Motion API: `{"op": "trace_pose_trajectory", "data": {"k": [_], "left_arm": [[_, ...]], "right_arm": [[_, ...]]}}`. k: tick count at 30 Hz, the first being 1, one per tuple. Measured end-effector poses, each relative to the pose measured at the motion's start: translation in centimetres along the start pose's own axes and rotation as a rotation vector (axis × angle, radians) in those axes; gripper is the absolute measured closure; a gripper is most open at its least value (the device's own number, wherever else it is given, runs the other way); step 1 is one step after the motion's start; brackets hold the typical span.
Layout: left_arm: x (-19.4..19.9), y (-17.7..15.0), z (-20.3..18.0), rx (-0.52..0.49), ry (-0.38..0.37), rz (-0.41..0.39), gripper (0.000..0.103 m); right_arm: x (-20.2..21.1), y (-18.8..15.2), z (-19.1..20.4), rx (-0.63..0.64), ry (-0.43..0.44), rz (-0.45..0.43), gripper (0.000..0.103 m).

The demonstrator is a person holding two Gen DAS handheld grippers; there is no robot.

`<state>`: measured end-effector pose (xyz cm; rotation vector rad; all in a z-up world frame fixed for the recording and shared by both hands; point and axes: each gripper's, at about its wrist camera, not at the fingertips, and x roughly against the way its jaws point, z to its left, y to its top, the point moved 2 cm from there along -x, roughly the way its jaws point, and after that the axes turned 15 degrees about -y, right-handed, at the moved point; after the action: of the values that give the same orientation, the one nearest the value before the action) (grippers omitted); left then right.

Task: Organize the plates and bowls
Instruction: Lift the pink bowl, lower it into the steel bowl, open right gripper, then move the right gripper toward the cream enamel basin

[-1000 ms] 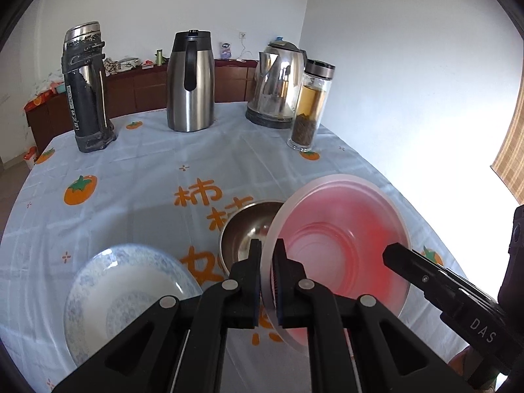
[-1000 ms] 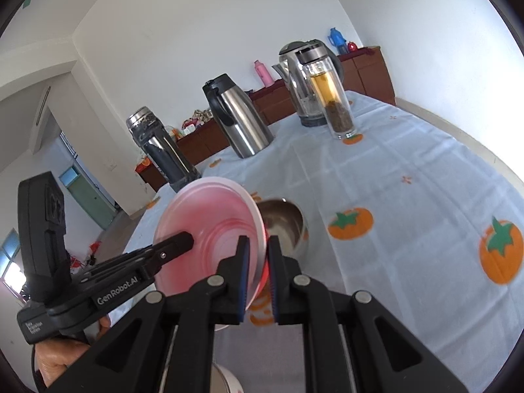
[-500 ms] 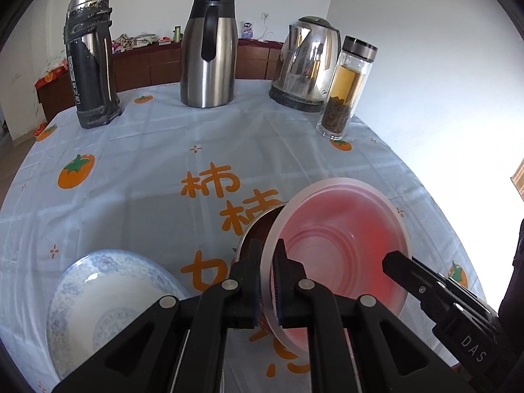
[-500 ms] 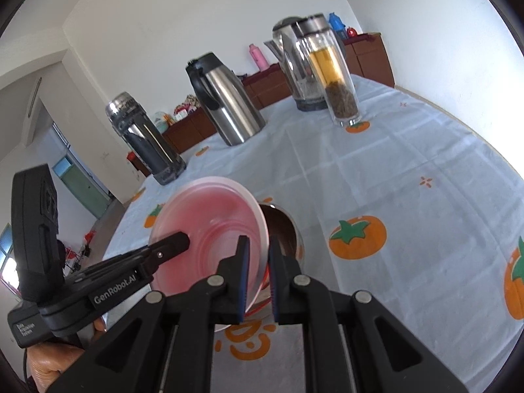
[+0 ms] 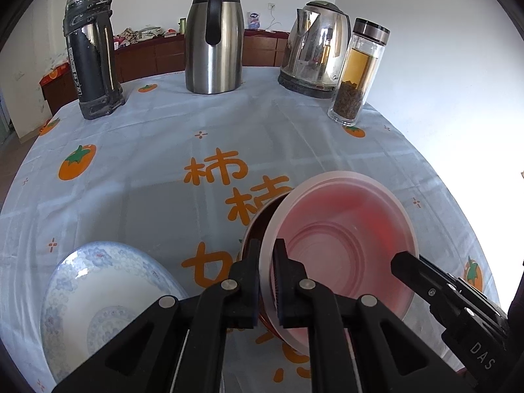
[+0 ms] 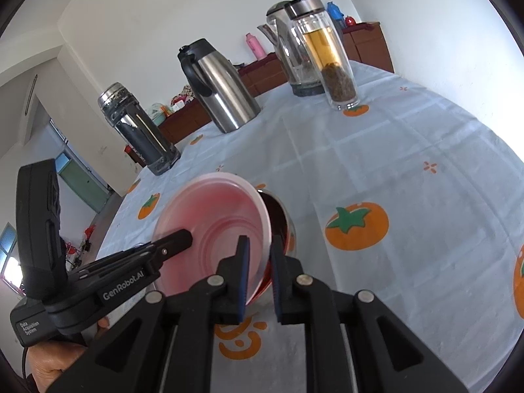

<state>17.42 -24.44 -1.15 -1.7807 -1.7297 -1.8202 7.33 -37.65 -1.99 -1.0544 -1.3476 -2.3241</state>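
Note:
A translucent pink plastic bowl (image 5: pixel 344 239) is held tilted, partly inside a steel bowl (image 5: pixel 258 222) that sits on the tablecloth. My left gripper (image 5: pixel 268 281) is shut on the pink bowl's near left rim. My right gripper (image 6: pixel 258 275) is shut on its right rim; the pink bowl (image 6: pixel 213 226) and the steel bowl (image 6: pixel 281 219) also show in the right wrist view. A blue-patterned white plate (image 5: pixel 98 308) lies on the table to the left. The steel bowl is mostly hidden by the pink one.
At the table's far side stand a black thermos (image 5: pixel 93 55), a steel carafe (image 5: pixel 213 39), an electric kettle (image 5: pixel 314 49) and a glass tea bottle (image 5: pixel 357 75). The round table (image 5: pixel 147 170) has a pale cloth with orange persimmon prints. A wooden sideboard runs along the back wall.
Both grippers have carried the pink bowl down and forward over the steel bowl, which is now largely covered. The right gripper's jaws stand slightly wider apart on the rim.

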Motion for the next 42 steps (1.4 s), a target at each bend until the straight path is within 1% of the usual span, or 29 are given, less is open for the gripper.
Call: {"op": "trace_pose_trajectory", "data": {"k": [2,3,5,6,7,9,11,13,15,17,20,23,25,29,33,42], "left_arm": [[-0.1,0.0,0.1,0.002,0.016,-0.001,0.094],[-0.2,-0.1,0.1,-0.001,0.018,0.003,0.094],[0.0,-0.1,0.0,-0.007,0.024,-0.001,0.093],[0.1,0.0,-0.1,-0.011,0.026,-0.006,0.092],[0.2,0.0,-0.1,-0.012,0.024,-0.011,0.089],[0.5,0.1,-0.3,-0.011,0.013,-0.017,0.084],[0.8,0.1,-0.5,-0.018,0.024,-0.031,0.075],[1.3,0.0,-0.7,-0.047,0.089,-0.066,0.049],[2.1,0.0,-0.8,-0.072,0.140,-0.115,0.038],[2.7,-0.2,-0.8,-0.081,0.153,-0.142,0.037],[2.7,-0.4,-0.6,-0.090,0.179,-0.141,0.037],[2.6,-0.8,-0.7,-0.114,0.223,-0.140,0.037],[2.7,-1.0,-0.7,-0.124,0.237,-0.142,0.037],[2.7,-1.2,-0.5,-0.124,0.249,-0.148,0.037],[2.7,-1.3,-0.4,-0.118,0.252,-0.149,0.037],[3.1,-1.8,-0.5,-0.118,0.267,-0.154,0.037]], "right_arm": [[0.0,-0.1,-0.1,-0.012,0.004,-0.006,0.088],[0.1,-0.1,-0.1,-0.016,0.007,-0.010,0.085],[0.6,0.1,-0.4,-0.031,0.002,-0.039,0.069],[0.9,0.1,-0.6,-0.036,-0.011,-0.062,0.056],[1.3,0.2,-0.7,-0.038,-0.029,-0.090,0.053],[1.7,0.3,-0.9,-0.041,-0.042,-0.117,0.053],[1.5,0.2,-1.0,-0.045,-0.046,-0.120,0.053],[1.2,0.1,-1.0,-0.043,-0.051,-0.113,0.053],[1.1,0.0,-0.8,-0.036,-0.055,-0.113,0.053],[1.1,-0.1,-0.5,-0.022,-0.059,-0.123,0.052],[1.3,-0.2,-0.1,0.004,-0.078,-0.144,0.050],[1.3,-0.4,0.0,0.016,-0.096,-0.148,0.050],[1.1,-0.4,-0.2,0.012,-0.100,-0.147,0.050],[1.1,-0.4,-0.4,0.005,-0.113,-0.158,0.048],[1.2,-0.5,-0.3,0.009,-0.114,-0.172,0.044],[1.7,-0.7,0.0,0.029,-0.119,-0.206,0.043]]}}
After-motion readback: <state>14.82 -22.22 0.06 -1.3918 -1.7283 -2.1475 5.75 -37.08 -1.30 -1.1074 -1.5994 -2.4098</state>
